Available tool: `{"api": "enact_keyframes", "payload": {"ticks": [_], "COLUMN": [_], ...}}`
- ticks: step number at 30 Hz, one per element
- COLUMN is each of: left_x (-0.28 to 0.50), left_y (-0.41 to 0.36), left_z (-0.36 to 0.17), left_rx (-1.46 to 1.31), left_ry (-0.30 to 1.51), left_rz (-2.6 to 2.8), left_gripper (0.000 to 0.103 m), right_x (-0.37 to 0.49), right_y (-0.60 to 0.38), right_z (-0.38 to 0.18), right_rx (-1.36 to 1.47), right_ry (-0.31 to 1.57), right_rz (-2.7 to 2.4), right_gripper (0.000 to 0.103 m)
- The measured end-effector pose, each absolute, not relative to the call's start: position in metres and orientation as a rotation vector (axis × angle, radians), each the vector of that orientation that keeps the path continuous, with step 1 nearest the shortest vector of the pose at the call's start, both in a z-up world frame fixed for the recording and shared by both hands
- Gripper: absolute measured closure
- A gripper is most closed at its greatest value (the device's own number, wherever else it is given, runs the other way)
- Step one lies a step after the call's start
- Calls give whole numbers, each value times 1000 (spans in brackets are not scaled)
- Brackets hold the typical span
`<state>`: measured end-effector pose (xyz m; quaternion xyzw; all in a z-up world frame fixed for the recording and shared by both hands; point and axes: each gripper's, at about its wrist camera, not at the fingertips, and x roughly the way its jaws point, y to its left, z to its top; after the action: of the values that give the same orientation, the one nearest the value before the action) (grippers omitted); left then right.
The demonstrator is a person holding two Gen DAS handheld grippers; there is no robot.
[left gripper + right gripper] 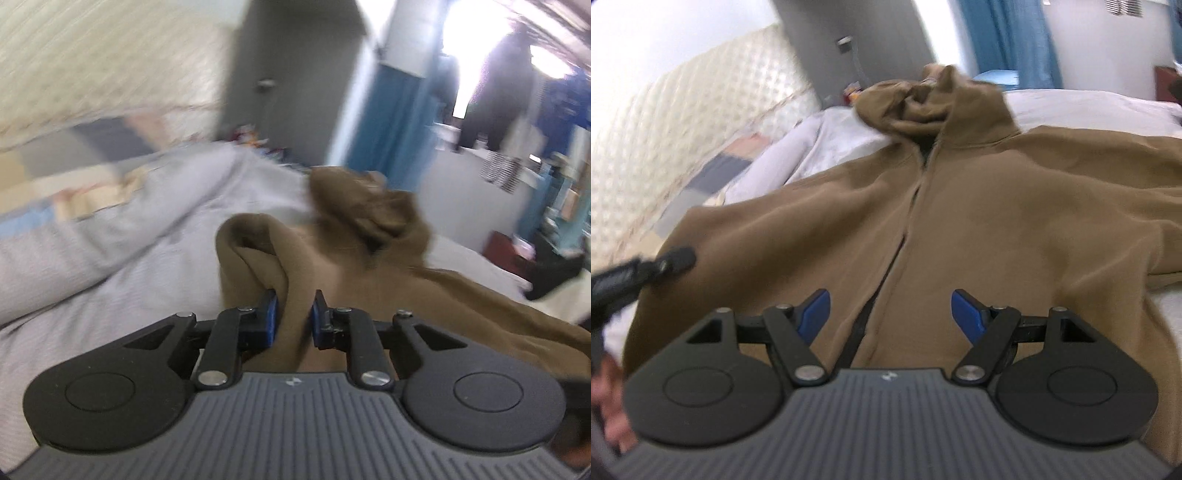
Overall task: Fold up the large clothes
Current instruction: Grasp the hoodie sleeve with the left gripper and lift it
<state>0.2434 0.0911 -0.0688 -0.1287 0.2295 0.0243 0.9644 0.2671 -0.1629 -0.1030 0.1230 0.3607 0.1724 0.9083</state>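
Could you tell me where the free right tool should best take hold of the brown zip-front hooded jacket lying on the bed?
Probably the brown zip-front hooded jacket at its near hem, beside the zip. That edge lies flat just beyond the open right tool, so come from the near side, low, and pinch the edge.

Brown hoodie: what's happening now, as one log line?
left gripper: shut on brown hoodie | right gripper: open above zipper | hoodie on bed

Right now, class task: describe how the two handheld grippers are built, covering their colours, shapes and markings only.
Both look identical. The left gripper and right gripper each have a grey ribbed body bearing a small white logo, flanked by two black teardrop-shaped housings with round discs. Black linkage bars with silver pivot screws carry the fingers, which are faced with blue pads. No cables or sleeves are visible.
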Motion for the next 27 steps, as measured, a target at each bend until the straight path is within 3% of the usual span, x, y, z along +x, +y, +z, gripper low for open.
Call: {"api": "enact_keyframes", "payload": {"ticks": [7, 16, 20, 23, 24, 27], "left_x": [234, 239, 227, 225, 222, 206], "left_y": [-23, -111, -120, -114, -109, -94], "left_z": [-56, -124, -133, -129, -127, -120], "left_rx": [-172, -27, 3, 16, 1, -112], "left_ry": [480, 626, 605, 626, 626, 671], "left_rz": [-186, -223, -195, -185, -197, -310], "left_gripper": [87, 90, 90, 90, 90, 78], "right_x": [287, 301, 310, 317, 320, 330], "right_y": [-228, -261, -239, -211, -207, -206], "right_z": [-100, -109, -116, -123, -127, -147], "right_rx": [533, 710, 662, 494, 479, 512], "right_ry": [746, 763, 822, 878, 896, 957], "right_rz": [303, 393, 542, 555, 558, 557], "right_gripper": [28, 27, 27, 36, 35, 35]}}
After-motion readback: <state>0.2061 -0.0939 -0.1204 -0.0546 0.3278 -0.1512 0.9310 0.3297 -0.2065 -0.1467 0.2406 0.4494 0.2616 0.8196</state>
